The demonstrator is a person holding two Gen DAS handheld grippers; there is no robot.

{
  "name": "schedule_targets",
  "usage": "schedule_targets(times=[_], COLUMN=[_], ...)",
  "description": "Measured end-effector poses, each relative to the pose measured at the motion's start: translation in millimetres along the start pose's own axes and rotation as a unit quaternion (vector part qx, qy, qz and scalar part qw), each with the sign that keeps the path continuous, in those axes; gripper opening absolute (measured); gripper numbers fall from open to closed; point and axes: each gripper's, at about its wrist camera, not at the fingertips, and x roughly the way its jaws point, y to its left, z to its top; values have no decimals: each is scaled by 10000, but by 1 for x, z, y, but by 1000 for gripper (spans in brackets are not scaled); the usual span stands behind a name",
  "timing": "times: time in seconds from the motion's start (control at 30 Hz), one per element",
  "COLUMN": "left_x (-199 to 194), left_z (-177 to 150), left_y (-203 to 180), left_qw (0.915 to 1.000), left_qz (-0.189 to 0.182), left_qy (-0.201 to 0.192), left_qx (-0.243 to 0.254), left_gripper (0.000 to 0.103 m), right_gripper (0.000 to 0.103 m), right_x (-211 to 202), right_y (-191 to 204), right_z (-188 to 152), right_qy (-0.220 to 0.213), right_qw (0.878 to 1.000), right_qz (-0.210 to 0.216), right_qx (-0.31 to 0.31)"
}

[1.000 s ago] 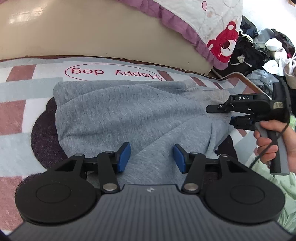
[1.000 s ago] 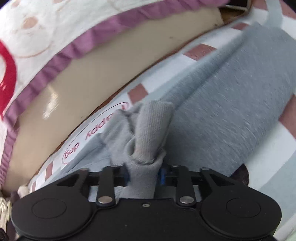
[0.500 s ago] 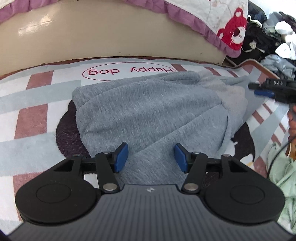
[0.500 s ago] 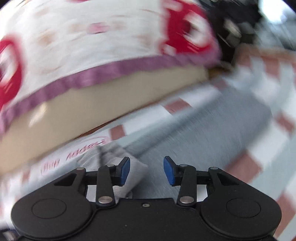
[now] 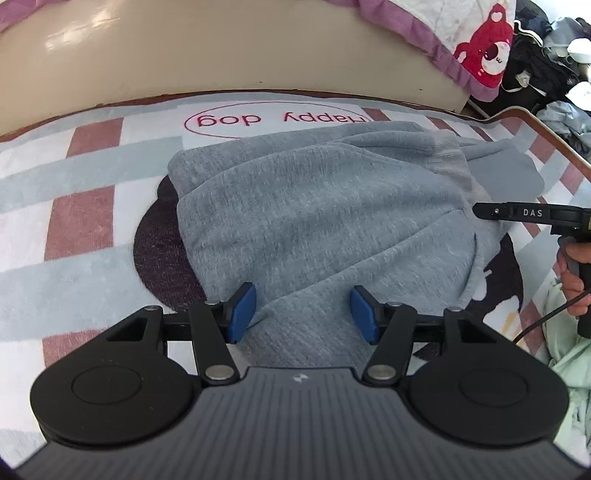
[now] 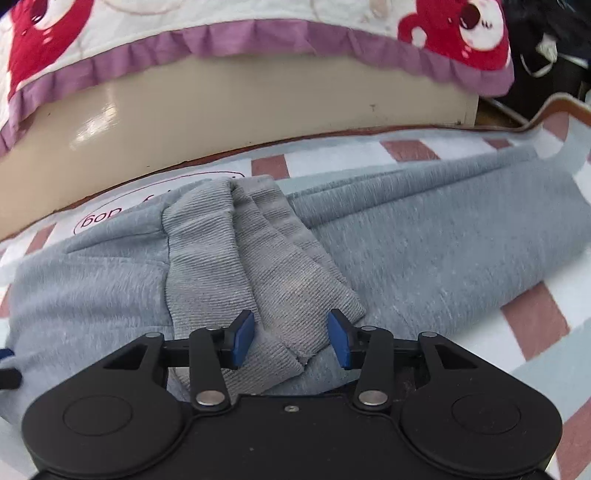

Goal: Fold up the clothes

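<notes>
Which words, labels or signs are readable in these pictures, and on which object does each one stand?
"Happy dog": red letters in a red oval on the rug, upside down in the left wrist view.
"DAS": white letters on the right gripper, seen from the left wrist camera.
In the right wrist view the grey garment covers most of the oval; only "dog" shows there.
The bear blanket carries no readable text.

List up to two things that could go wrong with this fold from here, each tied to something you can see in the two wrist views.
1. The ribbed cuff lies bunched and creased on the grey garment; another fold over it would probably trap a lump.
2. Both the left gripper and the right gripper are open, so nothing pins the cloth; the loose sleeve may slide off when the garment is next pulled across the rug.
</notes>
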Motion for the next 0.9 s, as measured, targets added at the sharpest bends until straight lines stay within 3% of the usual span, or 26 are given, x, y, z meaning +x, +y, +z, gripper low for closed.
schedule_targets(times=[0.2,0.4,0.5,0.67,0.8,0.9], left_x=[-4,-36,-16,26,59,84], left_z=[-3,8,25,42,56,67], left_y=[-13,-72,-126,-155,-178,-195], left_qw=[9990,9931,9937,9958,9963,9959], left_qz=[215,-265,-373,-287,-218,-168], left_qy=[-173,-807,-526,-131,186,422], left_qx=[349,804,915,858,812,777], left_gripper=[58,62,62,62,62,62], right_gripper=[54,56,58,59,61,62], right_x=[-13,-26,-41,-45,-23,-6], right_y=[-44,-90,-138,-181,-203,-226], right_z=[6,13,22,23,33,32], right_qy=[46,92,273,208,313,332], right_qw=[9977,9909,9763,9429,9457,9316], right_qz=[301,559,-29,384,-45,-67], right_qx=[604,1217,2148,3302,3236,3618])
